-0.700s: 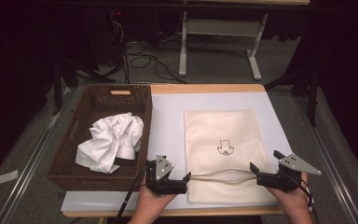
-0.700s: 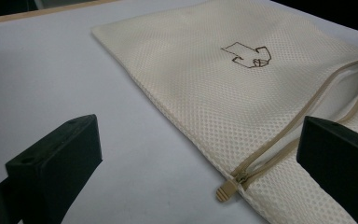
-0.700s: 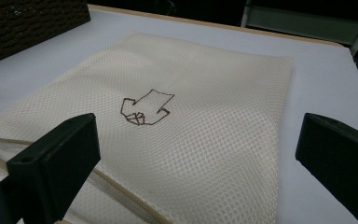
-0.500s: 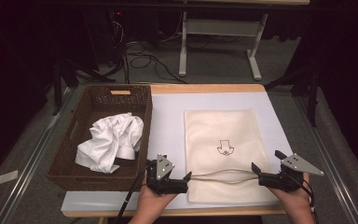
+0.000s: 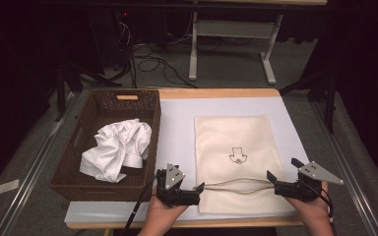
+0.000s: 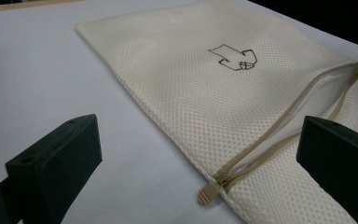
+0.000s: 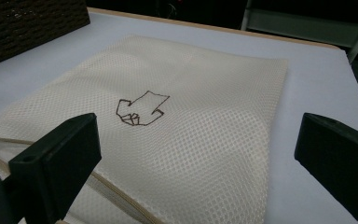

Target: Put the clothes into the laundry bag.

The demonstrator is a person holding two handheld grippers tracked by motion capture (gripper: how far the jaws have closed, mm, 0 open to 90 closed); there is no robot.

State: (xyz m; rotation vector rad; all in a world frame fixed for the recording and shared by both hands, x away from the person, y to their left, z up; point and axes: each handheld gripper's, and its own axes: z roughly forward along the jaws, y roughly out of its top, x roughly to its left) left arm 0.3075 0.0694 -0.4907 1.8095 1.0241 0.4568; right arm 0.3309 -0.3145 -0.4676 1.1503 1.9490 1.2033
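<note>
A cream mesh bag (image 5: 236, 137) lies flat on the pale table cover, with a small brown arrow print (image 5: 236, 156) in its middle. Its zipper (image 5: 236, 183) runs across the near end and gapes open. My left gripper (image 5: 189, 183) is open at the bag's near left corner. In the left gripper view the bag (image 6: 205, 79) lies ahead, and the zipper pull (image 6: 208, 195) sits between the wide jaws of the left gripper (image 6: 200, 154). My right gripper (image 5: 283, 169) is open at the bag's near right edge. The right gripper view has the right gripper (image 7: 198, 158) over the mesh bag (image 7: 191, 140).
A dark wicker basket (image 5: 147, 105) stands at the left of the table and holds a crumpled white cloth (image 5: 115, 150). Its corner (image 7: 28, 23) is at the far left of the right gripper view. Bare table cover (image 5: 177, 128) lies between basket and bag. The table's front edge is just below the hands.
The right gripper has drifted slightly to the right. The left gripper, the bag and the basket look the same.
</note>
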